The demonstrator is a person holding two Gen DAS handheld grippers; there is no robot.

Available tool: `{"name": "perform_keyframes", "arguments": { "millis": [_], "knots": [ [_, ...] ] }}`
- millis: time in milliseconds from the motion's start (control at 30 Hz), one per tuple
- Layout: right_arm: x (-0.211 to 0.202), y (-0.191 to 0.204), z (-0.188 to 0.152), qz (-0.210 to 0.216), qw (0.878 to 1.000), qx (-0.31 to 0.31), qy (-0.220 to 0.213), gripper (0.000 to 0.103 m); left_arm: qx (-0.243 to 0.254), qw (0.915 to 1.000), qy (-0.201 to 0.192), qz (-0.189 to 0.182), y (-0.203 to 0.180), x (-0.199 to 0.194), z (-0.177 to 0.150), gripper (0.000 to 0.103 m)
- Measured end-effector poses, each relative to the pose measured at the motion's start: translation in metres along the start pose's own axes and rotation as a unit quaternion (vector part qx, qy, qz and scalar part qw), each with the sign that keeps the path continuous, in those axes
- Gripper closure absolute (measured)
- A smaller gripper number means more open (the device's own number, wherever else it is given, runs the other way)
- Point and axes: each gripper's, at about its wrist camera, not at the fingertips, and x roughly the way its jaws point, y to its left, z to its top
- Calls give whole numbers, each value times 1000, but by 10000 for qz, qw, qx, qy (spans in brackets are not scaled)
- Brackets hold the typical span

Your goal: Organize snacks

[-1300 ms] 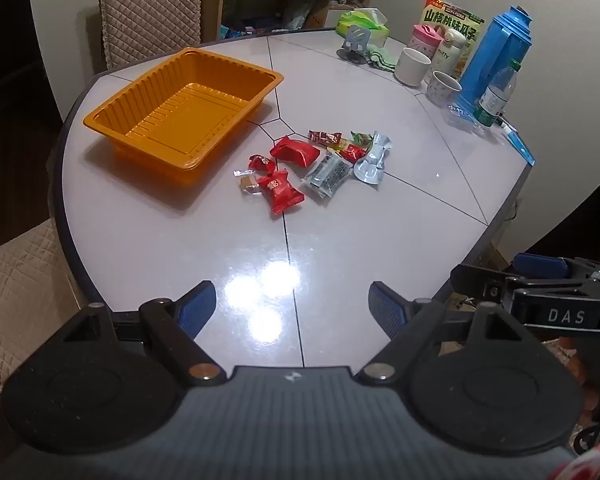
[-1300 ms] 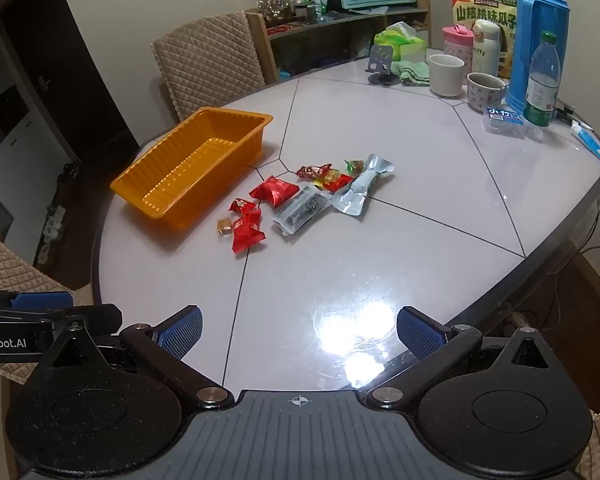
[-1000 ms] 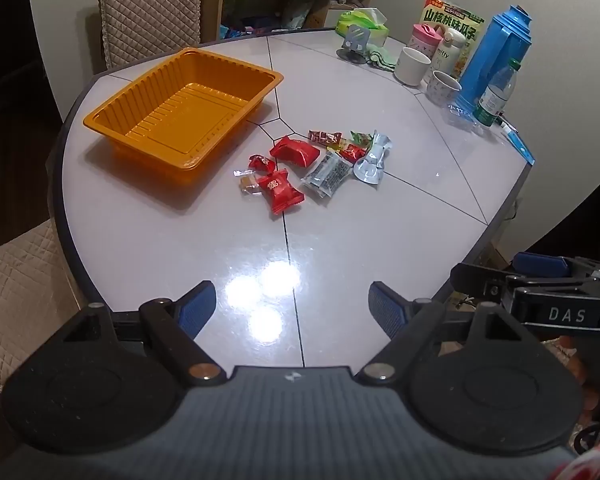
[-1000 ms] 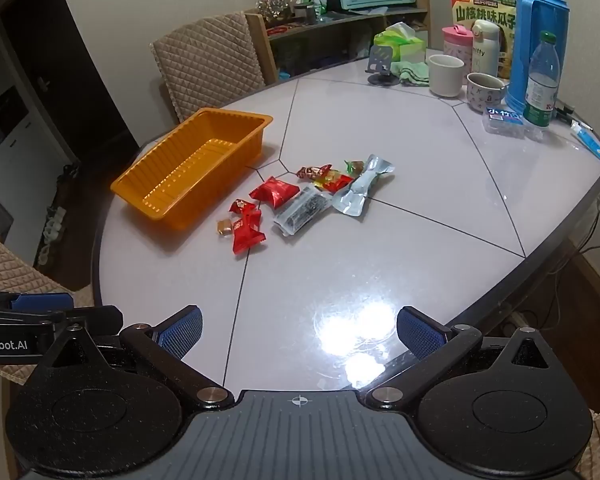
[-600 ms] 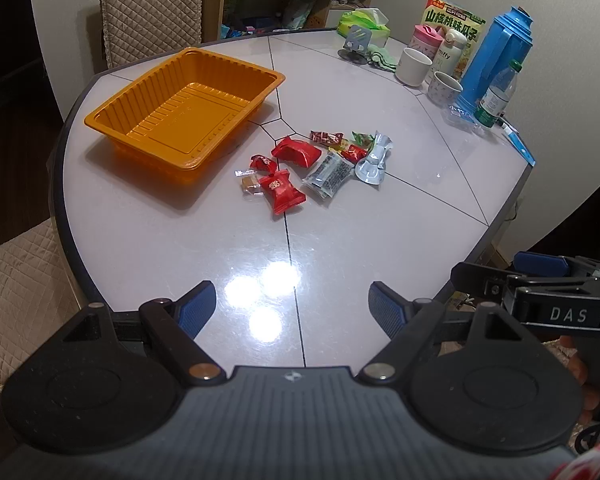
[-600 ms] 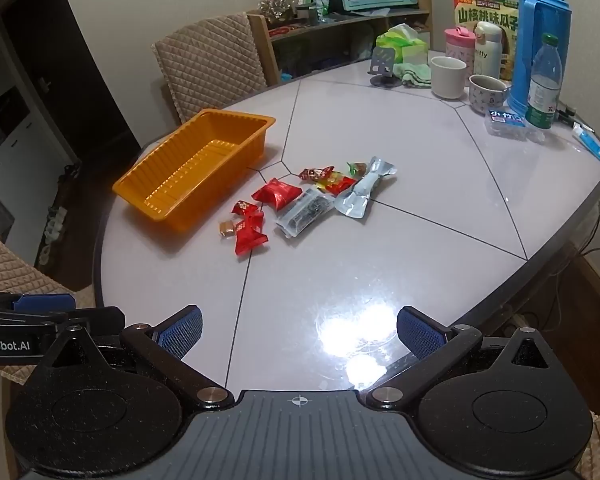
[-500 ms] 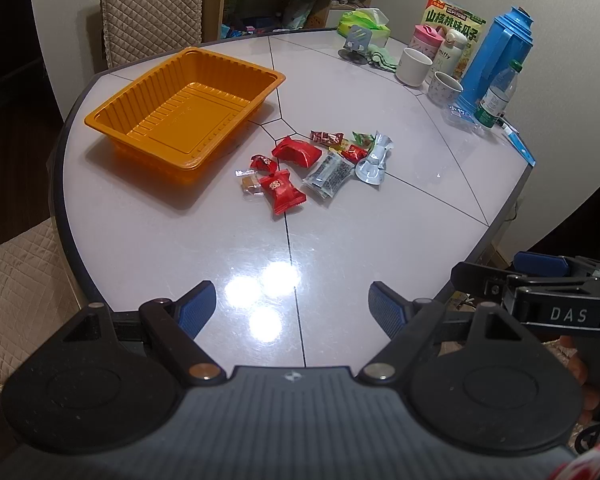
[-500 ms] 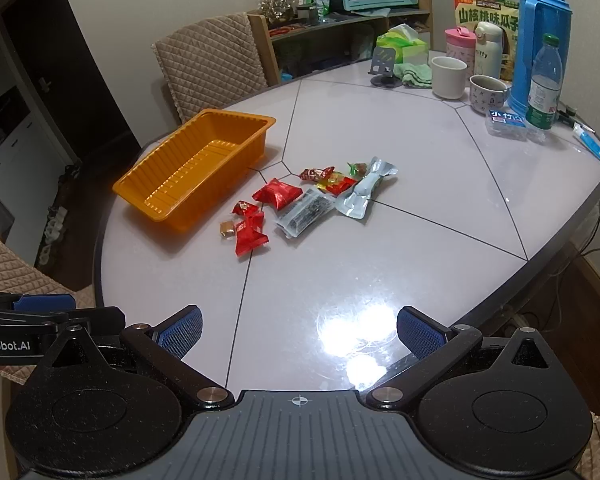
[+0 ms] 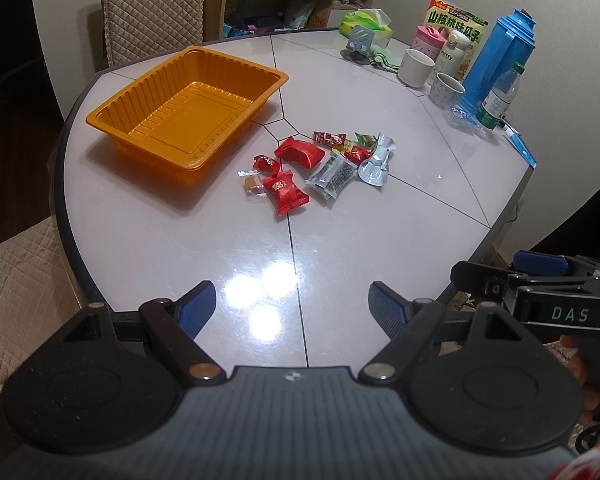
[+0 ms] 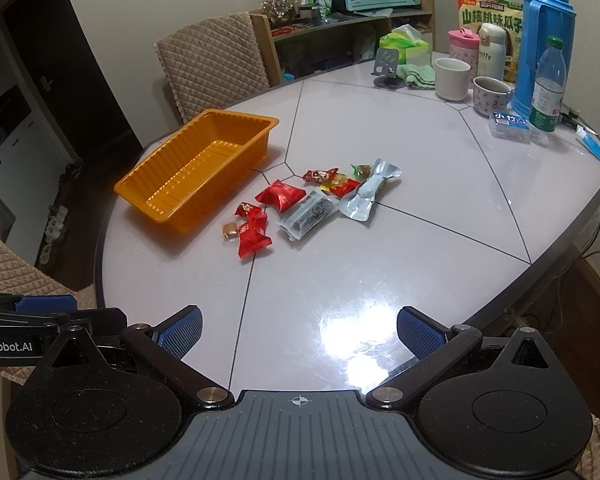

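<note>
An empty orange tray (image 9: 188, 114) (image 10: 198, 168) sits at the left of the white table. To its right lies a loose cluster of snacks: red candy packets (image 9: 286, 192) (image 10: 254, 234), a red pillow pack (image 9: 299, 153) (image 10: 280, 196), a clear pack with dark contents (image 9: 332, 176) (image 10: 308, 216), a silver pouch (image 9: 376, 160) (image 10: 368, 194) and small wrapped sweets (image 9: 330, 138) (image 10: 320, 176). My left gripper (image 9: 292, 306) hovers open over the near table edge, well short of the snacks. My right gripper (image 10: 300, 330) is open too, equally far back, holding nothing.
At the far right stand a blue thermos (image 10: 544, 48), a water bottle (image 10: 548, 84), cups (image 10: 452, 78), a snack box (image 10: 490, 20) and a tissue pack (image 10: 404, 46). Quilted chairs (image 10: 212, 64) ring the table. The other gripper's body (image 9: 540, 296) shows at the right edge.
Both views have crept slightly nearer to the table; the snacks and tray lie where they were and both grippers stay open.
</note>
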Motion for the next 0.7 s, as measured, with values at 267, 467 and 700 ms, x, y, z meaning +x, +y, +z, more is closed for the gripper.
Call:
{"name": "perform_keyframes", "arguments": {
  "millis": [267, 467, 700],
  "knots": [
    [2, 2, 0, 5, 10000, -8, 6, 0, -10, 10000, 3, 3, 3, -1, -1, 21],
    [-1, 9, 1, 1, 10000, -32, 10, 0, -47, 10000, 14, 1, 17, 2, 2, 21],
    [-1, 11, 1, 15, 10000, -39, 13, 0, -52, 10000, 20, -5, 19, 3, 2, 21]
  ]
}}
